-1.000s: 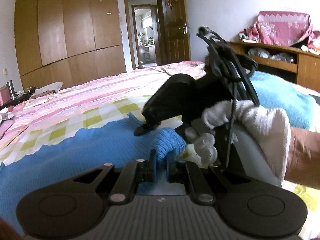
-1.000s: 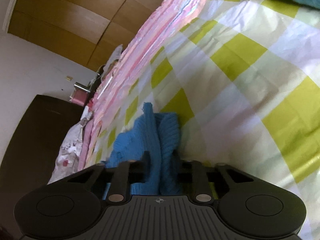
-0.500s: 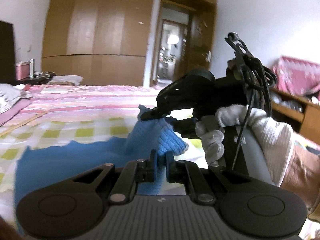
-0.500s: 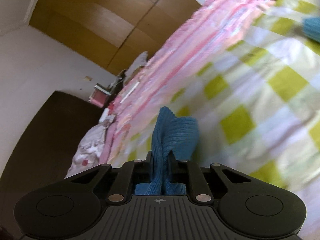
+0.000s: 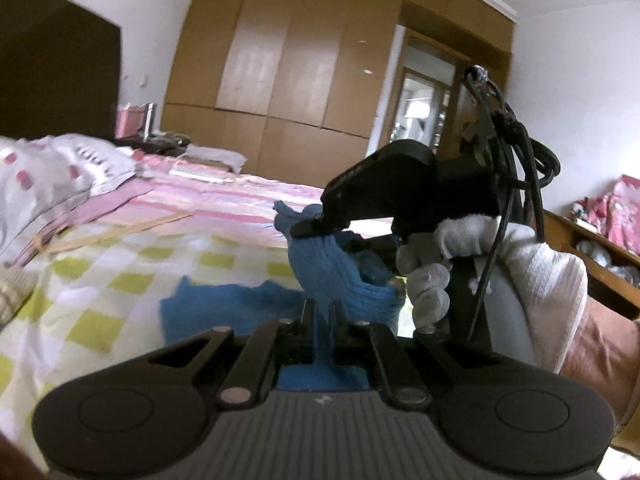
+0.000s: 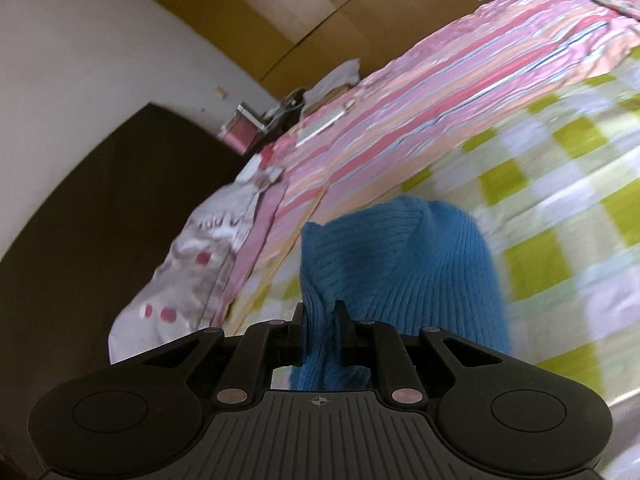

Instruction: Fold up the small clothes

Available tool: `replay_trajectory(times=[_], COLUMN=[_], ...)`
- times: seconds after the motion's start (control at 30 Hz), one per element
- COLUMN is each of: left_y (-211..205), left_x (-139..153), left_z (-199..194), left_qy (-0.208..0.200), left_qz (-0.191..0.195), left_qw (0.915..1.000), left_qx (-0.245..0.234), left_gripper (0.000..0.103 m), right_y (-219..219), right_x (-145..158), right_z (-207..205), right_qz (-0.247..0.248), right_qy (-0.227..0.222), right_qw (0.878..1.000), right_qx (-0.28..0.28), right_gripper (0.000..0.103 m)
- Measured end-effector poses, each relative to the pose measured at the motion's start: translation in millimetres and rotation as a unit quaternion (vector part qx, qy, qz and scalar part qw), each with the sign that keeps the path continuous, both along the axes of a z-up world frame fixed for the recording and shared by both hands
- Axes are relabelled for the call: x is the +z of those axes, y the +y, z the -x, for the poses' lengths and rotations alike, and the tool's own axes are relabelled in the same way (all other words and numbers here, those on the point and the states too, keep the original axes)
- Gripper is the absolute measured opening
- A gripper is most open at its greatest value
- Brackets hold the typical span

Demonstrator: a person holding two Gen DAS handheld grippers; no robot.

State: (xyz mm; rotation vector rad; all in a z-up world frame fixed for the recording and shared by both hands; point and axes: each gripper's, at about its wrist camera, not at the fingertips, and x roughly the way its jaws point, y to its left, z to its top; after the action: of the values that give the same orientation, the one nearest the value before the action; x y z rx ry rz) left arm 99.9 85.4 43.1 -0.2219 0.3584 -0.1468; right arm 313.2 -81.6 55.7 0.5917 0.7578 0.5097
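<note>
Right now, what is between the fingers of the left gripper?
A fold of the blue knitted garment, pinched by the shut left gripper; the left wrist view shows it.

Left gripper [image 5: 320,314]: fingers nearly together, clamped on a fold of blue knit garment [image 5: 340,276]. Right gripper [image 6: 320,314]: pinched on the same blue knit, tilted downward. In the left wrist view a white-gloved hand [image 5: 460,264] grips the right gripper's handle, just right of the left gripper.
</note>
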Motion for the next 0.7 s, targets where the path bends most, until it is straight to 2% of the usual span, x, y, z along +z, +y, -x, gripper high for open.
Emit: replay_trajectory(times=[0.37,0.7], left_y=[44.4,65.9], left_x=[-17.5,-33.5], left_z=[10.7,13.3], left_qy=[0.020,0.049], left_qz=[0.010,0.019], left_qw=[0.9991,0.9972], left_qx=[0.035,0.054], left_gripper=[0.012,0.012], right_y=[72.1,112.9], right_x=[-21.4,-49.6], right_z=[5.7,8.9], right_qz=[0.049,0.089], right_qy=[0.019,0.038], right_qw=[0.998,0.993], right_qx=[0.040,0.063], right_gripper=[0.013,0.013])
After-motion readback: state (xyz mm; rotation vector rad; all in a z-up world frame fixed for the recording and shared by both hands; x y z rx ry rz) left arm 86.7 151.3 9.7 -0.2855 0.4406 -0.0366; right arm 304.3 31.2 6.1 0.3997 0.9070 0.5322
